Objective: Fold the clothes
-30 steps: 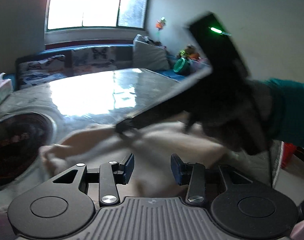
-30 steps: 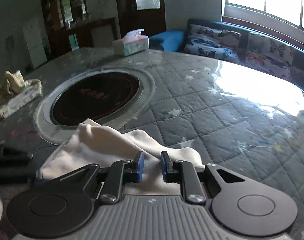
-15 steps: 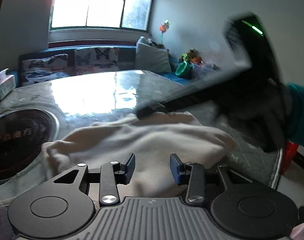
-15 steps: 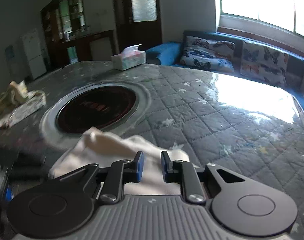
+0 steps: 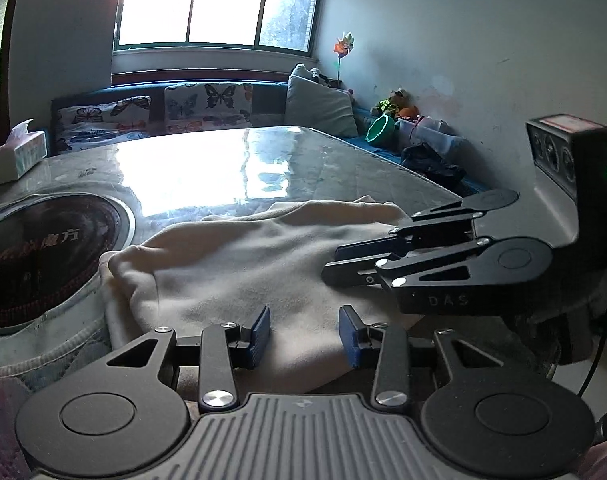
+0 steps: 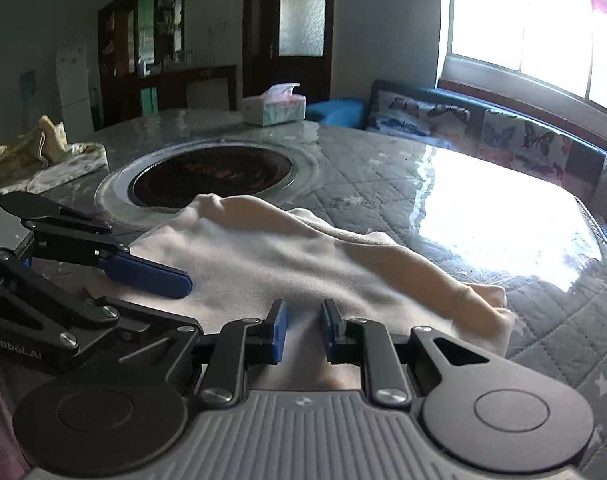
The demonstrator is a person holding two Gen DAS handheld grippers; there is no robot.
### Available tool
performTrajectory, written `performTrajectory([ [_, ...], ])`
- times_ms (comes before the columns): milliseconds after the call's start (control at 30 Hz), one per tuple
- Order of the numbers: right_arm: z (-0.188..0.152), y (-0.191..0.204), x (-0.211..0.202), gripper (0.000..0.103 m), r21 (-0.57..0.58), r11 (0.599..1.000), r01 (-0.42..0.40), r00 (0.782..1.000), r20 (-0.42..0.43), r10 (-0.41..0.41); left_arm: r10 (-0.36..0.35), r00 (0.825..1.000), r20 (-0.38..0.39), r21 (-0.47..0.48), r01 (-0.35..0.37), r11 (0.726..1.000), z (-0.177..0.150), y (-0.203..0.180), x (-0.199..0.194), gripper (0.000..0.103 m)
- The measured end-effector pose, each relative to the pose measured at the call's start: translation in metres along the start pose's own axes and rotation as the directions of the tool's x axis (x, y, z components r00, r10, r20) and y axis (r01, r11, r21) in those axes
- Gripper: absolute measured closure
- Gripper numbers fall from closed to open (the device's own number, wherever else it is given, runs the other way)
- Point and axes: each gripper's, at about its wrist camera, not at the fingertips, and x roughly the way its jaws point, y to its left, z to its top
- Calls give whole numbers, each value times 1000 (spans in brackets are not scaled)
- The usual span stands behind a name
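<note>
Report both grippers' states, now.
Left gripper: open, empty, over the cream fleece garment.
Right gripper: narrowly open; grip on cloth cannot be told.
</note>
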Motion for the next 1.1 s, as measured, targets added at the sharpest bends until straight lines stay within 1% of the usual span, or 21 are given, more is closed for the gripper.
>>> performTrajectory([
  [167, -3, 2, -18, 85, 38, 999, 11, 999, 39, -13, 8, 1000, 3, -6, -8, 1000, 0, -2, -1, 62],
  [400, -19, 10, -46, 85, -3, 998, 60, 997, 47, -59, 15, 1000, 10, -12, -15, 1000, -2, -2, -3, 61],
  [500, -31, 11, -48, 85, -10, 997, 72, 997, 39, -72, 15, 1000, 12, -8, -14, 1000, -3, -3, -4, 61],
  [600, -37, 12, -47, 86, -13, 997, 82, 994, 67, -81, 15, 1000, 13, -1, -15, 1000, -3, -3, -4, 61],
  [733, -35, 7, -56, 86, 29, 997, 73, 992, 98, -76, 14, 1000, 10, 0, -14, 1000, -3, -2, -5, 61],
  [800, -35, 2, -63, 86, 57, 994, 91, 990, 103, -97, 14, 1000, 9, 3, -14, 1000, -3, -2, -5, 61],
  [867, -39, -6, -69, 86, 96, 990, 103, 989, 96, -112, 14, 1000, 10, 6, -14, 1000, -3, -2, -5, 61],
  [933, -44, -11, -69, 86, 111, 986, 122, 988, 85, -131, 13, 1000, 11, 8, -13, 1000, -4, -2, -5, 61],
  [1033, -51, -16, -67, 85, 134, 985, 109, 989, 86, -121, 13, 1000, 12, 3, -13, 1000, -4, -3, -4, 61],
  [1100, -48, -17, -67, 85, 131, 986, 104, 990, 82, -115, 15, 1000, 8, 5, -15, 1000, -3, -3, -4, 61],
])
